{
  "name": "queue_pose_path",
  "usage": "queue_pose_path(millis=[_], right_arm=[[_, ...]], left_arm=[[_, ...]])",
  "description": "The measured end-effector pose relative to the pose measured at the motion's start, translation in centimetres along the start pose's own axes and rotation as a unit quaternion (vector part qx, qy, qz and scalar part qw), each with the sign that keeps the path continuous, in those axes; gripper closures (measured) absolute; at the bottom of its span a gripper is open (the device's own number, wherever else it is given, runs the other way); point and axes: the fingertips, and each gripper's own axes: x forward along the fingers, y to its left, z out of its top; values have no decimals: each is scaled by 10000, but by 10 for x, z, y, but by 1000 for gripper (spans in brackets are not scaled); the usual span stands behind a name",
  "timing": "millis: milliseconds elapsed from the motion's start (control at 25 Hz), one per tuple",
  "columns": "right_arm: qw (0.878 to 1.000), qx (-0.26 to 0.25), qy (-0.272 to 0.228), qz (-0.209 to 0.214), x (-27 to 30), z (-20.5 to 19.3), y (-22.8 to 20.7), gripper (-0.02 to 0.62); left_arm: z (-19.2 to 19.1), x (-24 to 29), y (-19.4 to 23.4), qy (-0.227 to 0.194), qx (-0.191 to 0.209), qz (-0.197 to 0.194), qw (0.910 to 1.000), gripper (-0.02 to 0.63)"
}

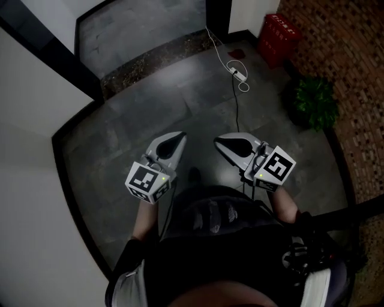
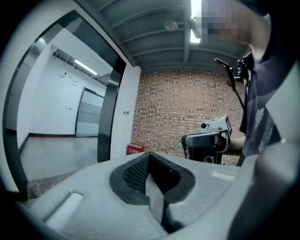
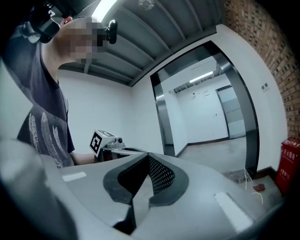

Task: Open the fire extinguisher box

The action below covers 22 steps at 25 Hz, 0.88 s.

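Person: a person in a dark printed T-shirt [image 1: 211,223] is standing indoors and holding a gripper in each hand at waist height, arms bent and close to the body
Left gripper: the grey-and-white two-jaw left gripper [image 1: 180,137], carrying its black-and-white marker cube, is pointing forward over the floor; in the left gripper view its dark ribbed pads are lying pressed together, clenched on nothing
Right gripper: the matching grey-and-white right gripper [image 1: 218,143] is hanging just beside the left one and level with it, the two tips apart; in the right gripper view its jaws are also sitting closed against each other, gripping nothing
Floor: the dark grey polished stone floor [image 1: 150,108] is stretching away beneath both grippers
Cable: a thin white cable with a small white plug block [image 1: 238,74] is trailing across the floor beyond the grippers, towards the doorway
Plant: a green leafy plant [image 1: 315,102] is standing at the foot of the red-brown brick wall [image 1: 354,66], to the right of the cable
Fire extinguisher box: the red fire extinguisher box with white lettering [image 1: 278,37] is standing on the floor against the brick wall in the far right corner, beyond the plant and well apart from both grippers
Doorway: a black-framed doorway [image 1: 218,18] is opening just left of the box
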Motion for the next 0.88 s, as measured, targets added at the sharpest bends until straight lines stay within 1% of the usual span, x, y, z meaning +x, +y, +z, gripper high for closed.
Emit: queue_pose_path(millis=[120, 240, 320, 440, 600, 720, 880], right_arm=[[9992, -173, 152, -325, 33, 7, -30, 597], [9983, -173, 55, -562, 56, 18, -52, 597], [9979, -102, 58, -639, 64, 21, -62, 597], [9966, -60, 227, -785, 70, 16, -82, 597], [9952, 11, 165, -969, 77, 19, -113, 597], [9954, 61, 1, -951, 88, 30, -138, 597], [9956, -43, -61, -936, 78, 35, -186, 597]], left_arm=[[16, 11, 43, -49, 90, -412, 9991, 606], [19, 22, 77, 44, 230, -605, 9979, 606], [20, 29, 92, 50, 298, -657, 9974, 606], [18, 43, 114, 108, 178, -644, 9977, 606], [20, 62, 130, 105, 158, -680, 9975, 606], [25, 83, 144, 135, 195, -692, 9973, 606], [36, 130, 159, 281, 332, -699, 9966, 606]])
